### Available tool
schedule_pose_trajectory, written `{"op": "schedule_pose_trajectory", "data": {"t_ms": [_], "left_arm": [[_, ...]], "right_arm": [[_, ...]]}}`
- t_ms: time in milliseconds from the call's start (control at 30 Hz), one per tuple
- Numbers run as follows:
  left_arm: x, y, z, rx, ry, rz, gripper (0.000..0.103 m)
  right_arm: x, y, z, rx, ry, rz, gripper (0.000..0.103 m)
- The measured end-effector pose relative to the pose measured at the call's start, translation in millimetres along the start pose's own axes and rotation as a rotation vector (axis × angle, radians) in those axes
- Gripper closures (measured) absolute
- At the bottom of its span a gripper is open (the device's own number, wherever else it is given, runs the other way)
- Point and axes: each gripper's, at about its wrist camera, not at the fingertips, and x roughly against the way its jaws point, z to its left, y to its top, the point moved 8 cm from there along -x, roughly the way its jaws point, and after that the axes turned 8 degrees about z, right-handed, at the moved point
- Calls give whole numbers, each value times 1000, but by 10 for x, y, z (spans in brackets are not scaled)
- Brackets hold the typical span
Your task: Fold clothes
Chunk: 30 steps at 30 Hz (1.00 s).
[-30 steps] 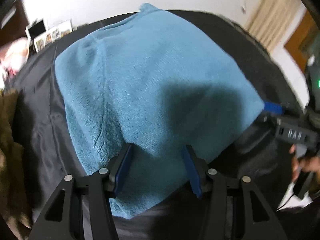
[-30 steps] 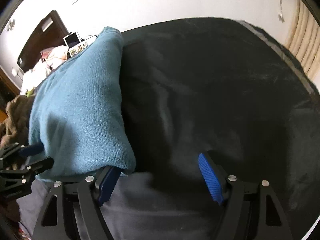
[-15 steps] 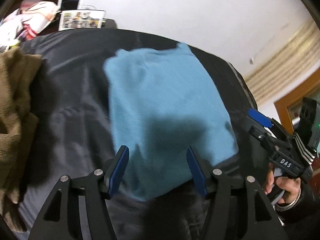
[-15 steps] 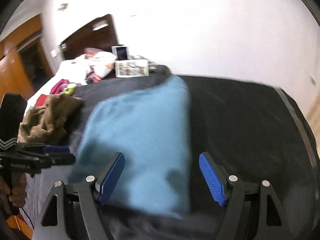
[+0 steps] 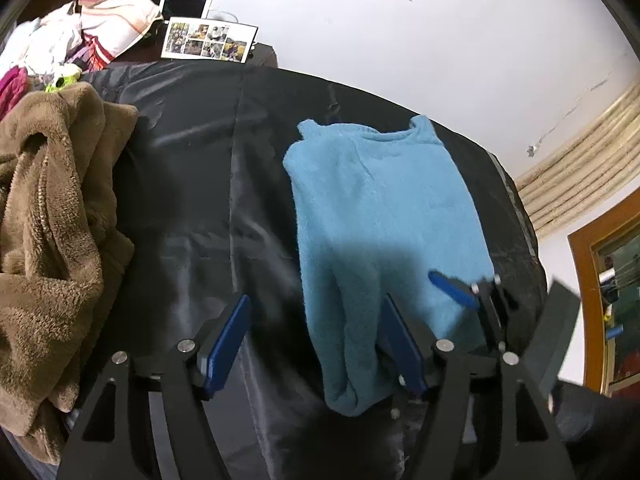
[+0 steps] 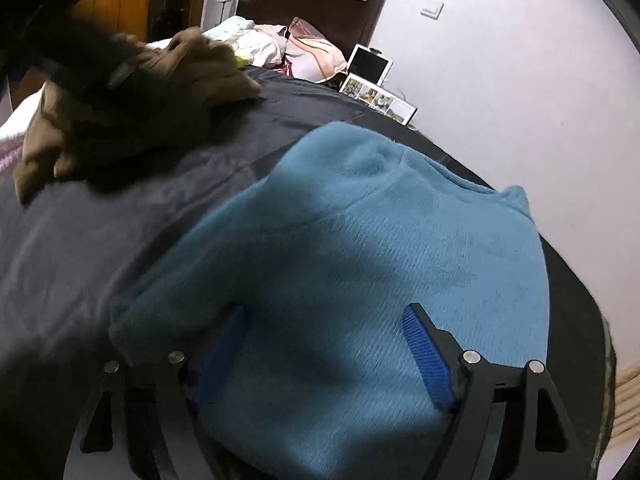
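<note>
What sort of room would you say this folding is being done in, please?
Most likely a bedroom at home: a dark headboard stands against the wall with pillows heaped before it, and a framed photo collage sits nearby. The blue sweater lies on a dark sheet.

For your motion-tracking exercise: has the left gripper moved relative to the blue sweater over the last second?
Yes. The left gripper has pulled back and leftward; the blue sweater now looks smaller, lying right of centre.

Brown heap (image 5: 52,216) left; dark cover (image 5: 208,184) open.
</note>
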Motion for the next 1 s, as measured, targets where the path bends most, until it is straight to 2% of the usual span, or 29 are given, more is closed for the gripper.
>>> {"op": "schedule_pose_trajectory", "data": {"t_ms": [33,167,267,367,467,533,667,833,867,933,1000], "left_arm": [[-26,29,10,10,-9,4,31],[-155,174,-47,21,-60,26,29],[-305,315,-173,-15,-58,50,27],[-439,449,-252,-43,-53,69,26],[-571,550,-246,-41,-53,92,26],[-646,574,-227,-28,-66,110,25],[-772,591,-184,-12,-77,136,25],[-852,575,-148,0,-100,158,23],[-857,576,-141,2,-105,160,22],[-873,578,-130,8,-123,169,22],[-892,577,-124,11,-140,178,22]], "right_arm": [[14,-51,21,7,-16,-13,20],[29,-130,0,-7,18,-35,19],[38,-125,-11,-15,50,-41,16],[144,-133,-79,-32,124,-19,13],[364,-105,-311,-124,194,-18,13],[538,-58,-614,-217,180,-70,13],[504,-102,-1297,-430,197,-54,8],[117,-194,-1810,-596,288,18,8],[26,-214,-1856,-627,341,33,8],[-106,-212,-1912,-656,380,55,8],[-235,-210,-1877,-665,456,74,8]]}}
